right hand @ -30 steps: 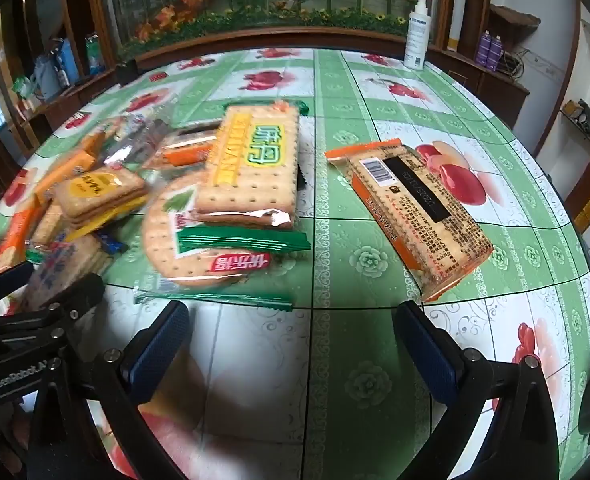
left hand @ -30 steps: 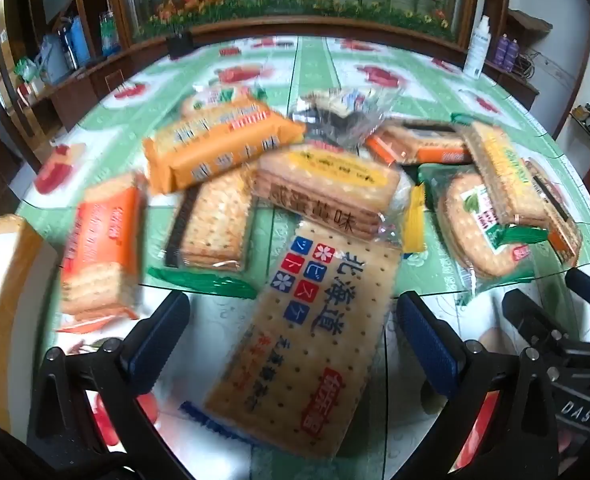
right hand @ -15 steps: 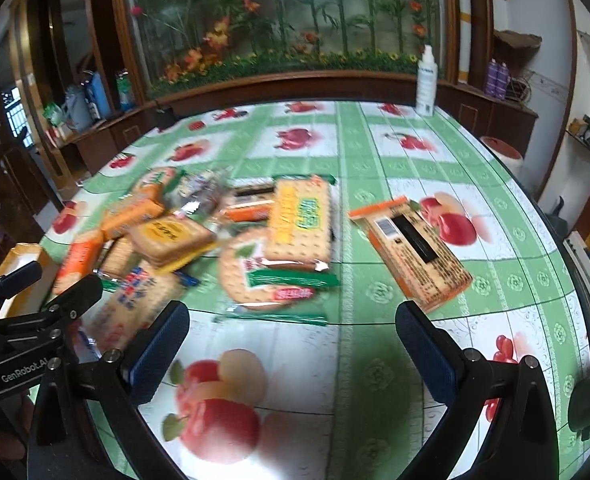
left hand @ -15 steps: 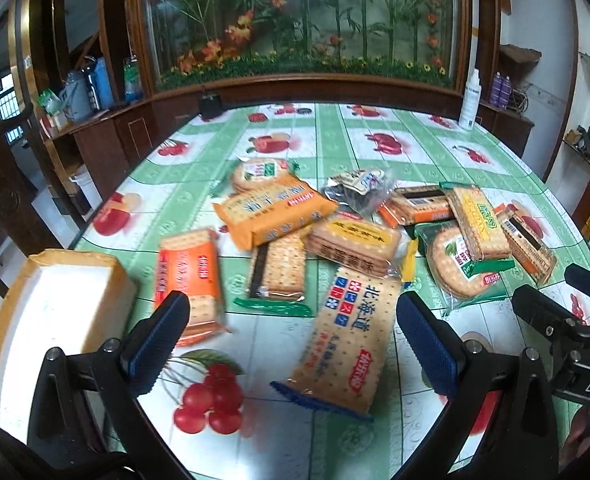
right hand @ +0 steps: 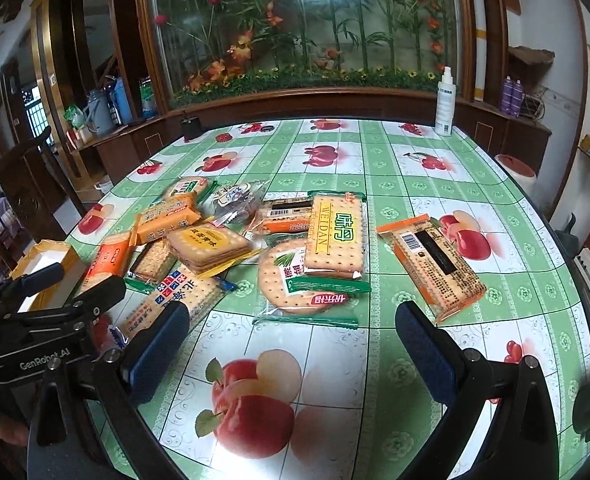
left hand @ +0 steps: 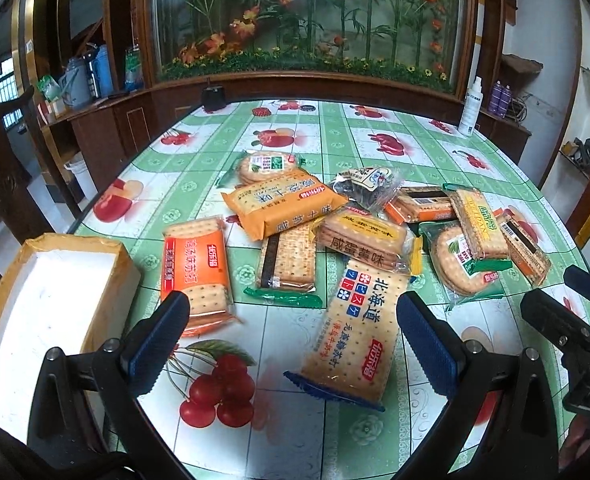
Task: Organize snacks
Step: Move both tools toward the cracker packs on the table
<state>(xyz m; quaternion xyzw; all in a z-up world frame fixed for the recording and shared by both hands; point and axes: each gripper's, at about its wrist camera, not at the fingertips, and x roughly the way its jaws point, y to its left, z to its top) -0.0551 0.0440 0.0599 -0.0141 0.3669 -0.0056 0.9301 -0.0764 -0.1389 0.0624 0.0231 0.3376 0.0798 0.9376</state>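
Observation:
Several cracker and biscuit packets lie in a loose pile on a round table with a green fruit-print cloth (left hand: 335,136). A long tan cracker packet (left hand: 355,332) lies nearest my left gripper (left hand: 291,336), which is open and empty above the table's near edge. An orange packet (left hand: 195,268) lies to its left. My right gripper (right hand: 291,340) is open and empty, back from a round green biscuit packet (right hand: 295,284), a yellow WEIDAN packet (right hand: 335,236) and an orange packet (right hand: 431,264) lying apart at the right.
An open cardboard box with a white inside (left hand: 43,320) sits at the table's left edge; it also shows in the right wrist view (right hand: 51,260). A white spray bottle (right hand: 445,104) stands at the far edge. A glass-fronted cabinet with artificial flowers (left hand: 307,20) stands behind.
Both grippers have pulled up and back from the table, so the packets look smaller and farther. The box has come fully into the left view. No packet has moved.

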